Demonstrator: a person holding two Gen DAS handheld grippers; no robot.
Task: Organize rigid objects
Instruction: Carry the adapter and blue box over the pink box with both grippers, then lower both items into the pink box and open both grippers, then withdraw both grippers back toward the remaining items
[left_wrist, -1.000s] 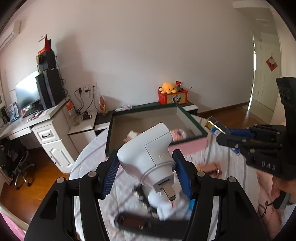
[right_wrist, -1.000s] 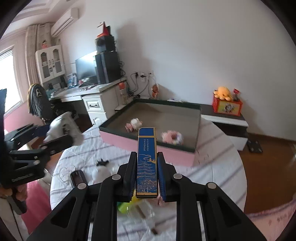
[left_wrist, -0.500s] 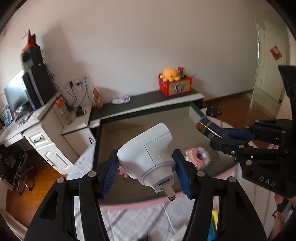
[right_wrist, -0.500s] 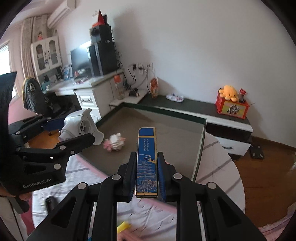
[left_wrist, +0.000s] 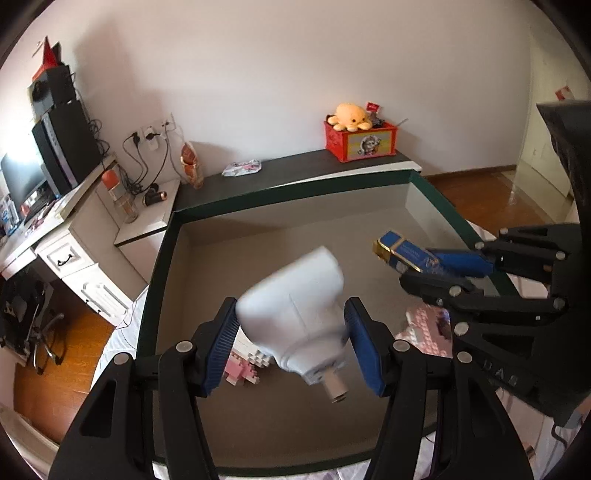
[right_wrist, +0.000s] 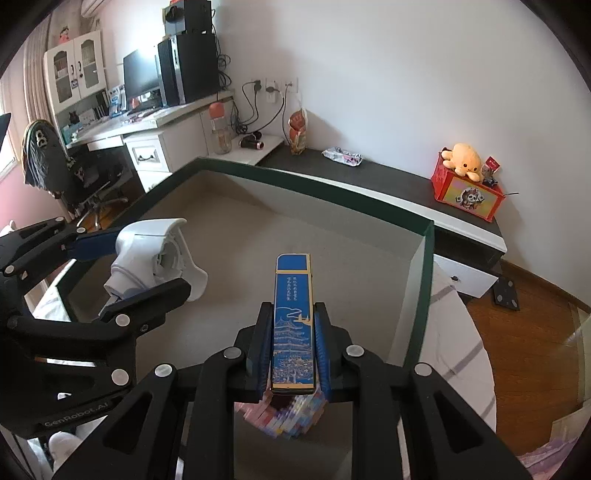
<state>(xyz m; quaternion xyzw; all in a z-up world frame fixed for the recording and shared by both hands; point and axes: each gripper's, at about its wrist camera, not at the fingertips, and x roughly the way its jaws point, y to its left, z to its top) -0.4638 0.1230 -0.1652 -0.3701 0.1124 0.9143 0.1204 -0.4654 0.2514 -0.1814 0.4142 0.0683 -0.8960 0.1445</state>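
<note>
Both loads hung over the open tray (left_wrist: 159, 266), ready for placing. My left gripper (left_wrist: 291, 328) clasped the white plastic gadget (left_wrist: 295, 306) above the tray's near-left floor, over a pink-and-white block toy (left_wrist: 243, 365). My right gripper (right_wrist: 291, 347) was clenched on the slim blue box (right_wrist: 293, 317), near the tray's right wall, above a pink block piece (left_wrist: 424, 328). Judged next: lower each to bare floor beside those toys, then release.

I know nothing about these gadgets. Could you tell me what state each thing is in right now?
left gripper: clamped on the white gadget, above the box.
right gripper: clamped on the blue slim box.
large open box: lidless, holding two pink toys.
pink block toy: lying on the box floor.
</note>
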